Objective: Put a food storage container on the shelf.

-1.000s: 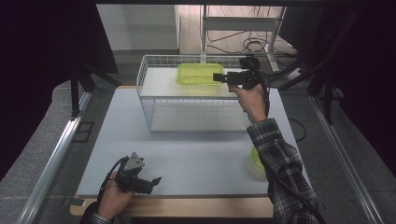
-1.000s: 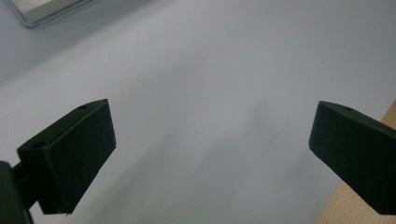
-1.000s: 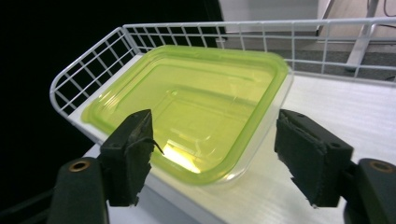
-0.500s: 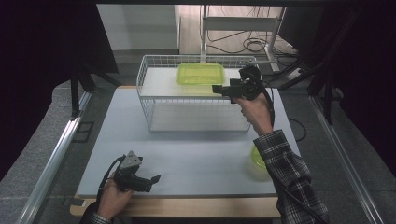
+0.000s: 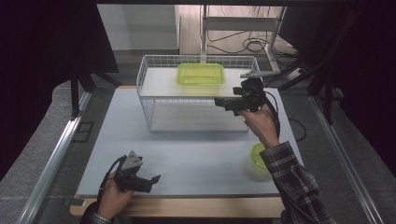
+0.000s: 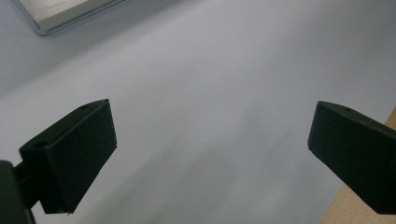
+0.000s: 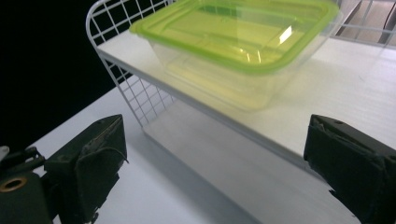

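Note:
A clear rectangular container with a green lid (image 5: 201, 74) stands on the white upper shelf of a wire rack (image 5: 144, 95). My right gripper (image 5: 223, 101) hangs level in front of the rack's right end, apart from the container. Its jaws have just been opening and stand open with nothing between them. In the right gripper view the right gripper (image 7: 215, 163) looks at the container (image 7: 243, 42) from below and in front, over the shelf edge (image 7: 261, 130). My left gripper (image 5: 150, 180) rests open at the table's near left; in the left gripper view the left gripper (image 6: 210, 154) has only bare tabletop between its pads.
A small round container with a green lid (image 5: 258, 161) sits on the grey tabletop (image 5: 187, 154) at the near right, beside the right sleeve. The rack's lower shelf (image 5: 196, 121) is bare. A metal rail (image 5: 51, 163) runs along the left edge. Cables lie on the floor behind.
The right gripper has drawn back from the rectangular container's right side, toward the near edge and a little lower, with wider jaws. The container stays on the shelf. The left gripper has kept still.

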Demonstrator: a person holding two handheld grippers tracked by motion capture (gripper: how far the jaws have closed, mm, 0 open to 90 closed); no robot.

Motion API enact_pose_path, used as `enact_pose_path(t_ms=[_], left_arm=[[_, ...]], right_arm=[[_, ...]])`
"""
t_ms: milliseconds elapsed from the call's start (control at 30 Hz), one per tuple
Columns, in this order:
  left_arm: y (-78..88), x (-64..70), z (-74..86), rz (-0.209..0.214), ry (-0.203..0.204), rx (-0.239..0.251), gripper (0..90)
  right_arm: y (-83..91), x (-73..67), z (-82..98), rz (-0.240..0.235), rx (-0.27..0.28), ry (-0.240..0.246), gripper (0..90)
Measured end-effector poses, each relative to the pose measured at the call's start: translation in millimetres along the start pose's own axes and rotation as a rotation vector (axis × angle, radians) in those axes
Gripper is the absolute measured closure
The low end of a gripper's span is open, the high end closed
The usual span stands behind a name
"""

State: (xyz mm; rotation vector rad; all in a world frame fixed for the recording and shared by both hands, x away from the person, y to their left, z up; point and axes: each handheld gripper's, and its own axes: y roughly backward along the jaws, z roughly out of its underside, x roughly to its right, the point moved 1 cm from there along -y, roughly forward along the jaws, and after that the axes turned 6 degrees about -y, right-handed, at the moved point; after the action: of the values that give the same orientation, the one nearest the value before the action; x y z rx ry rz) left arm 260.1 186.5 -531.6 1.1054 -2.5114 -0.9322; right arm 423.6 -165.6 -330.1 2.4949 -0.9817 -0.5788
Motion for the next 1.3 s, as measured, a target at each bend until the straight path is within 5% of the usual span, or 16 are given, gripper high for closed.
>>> enact_pose_path(t_ms=[933, 1300], left_arm=[[-1.9, 2.0, -0.6, 0.002, -0.010, -0.024, 0.6], [-2.7, 2.7, -0.7, 0.004, -0.015, -0.027, 0.5]], right_arm=[[27.3, -5.0, 64.4, 0.014, -0.030, 0.055, 6.4], [36.9, -4.6, 91.4, 0.020, -0.028, 0.034, 4.8]])
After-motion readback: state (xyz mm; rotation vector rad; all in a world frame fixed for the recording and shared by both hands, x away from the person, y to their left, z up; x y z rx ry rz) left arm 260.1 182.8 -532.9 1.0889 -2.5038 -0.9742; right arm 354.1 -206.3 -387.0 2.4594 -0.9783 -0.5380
